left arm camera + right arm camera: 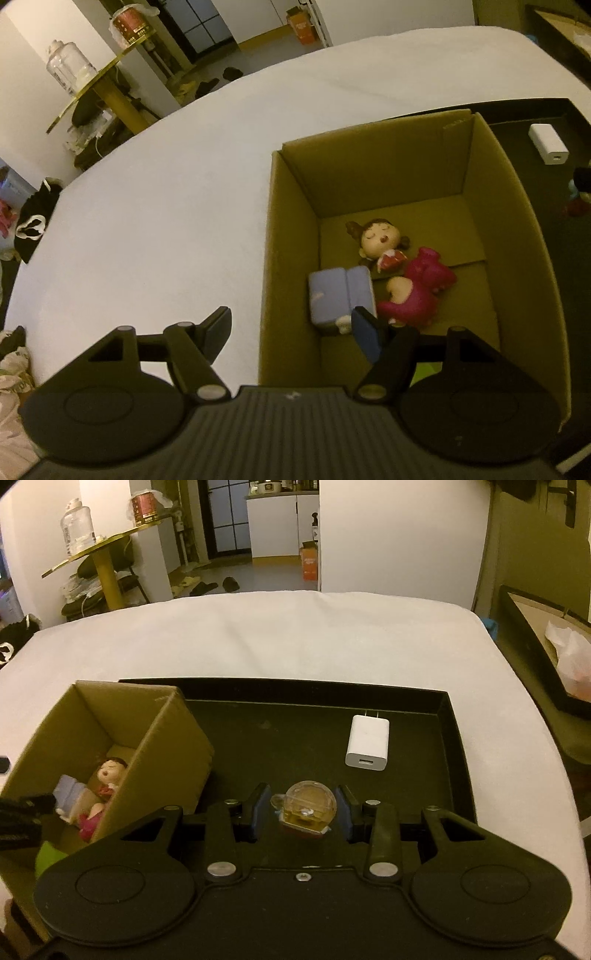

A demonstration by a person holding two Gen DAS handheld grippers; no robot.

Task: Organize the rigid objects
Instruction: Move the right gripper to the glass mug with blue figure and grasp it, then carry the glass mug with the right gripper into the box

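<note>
A cardboard box (288, 236) stands on the white table and holds a girl figurine (378, 240), a pink toy (421, 291) and a pale blue block toy (340, 295). My left gripper (291, 334) is open and empty, straddling the box's left wall. In the right wrist view the box (166, 738) sits at the left end of a black tray (454, 738). My right gripper (301, 812) stands around a clear dome toy (306, 805) on the tray; its pads are close to the dome, and contact is unclear. A white charger (367, 744) lies further back on the tray.
A green object (48, 853) lies in the box's near corner. The white charger (548, 144) and a dark red object (580, 195) show at the right edge of the left wrist view. A black box with paper (554, 646) stands off the table's right side.
</note>
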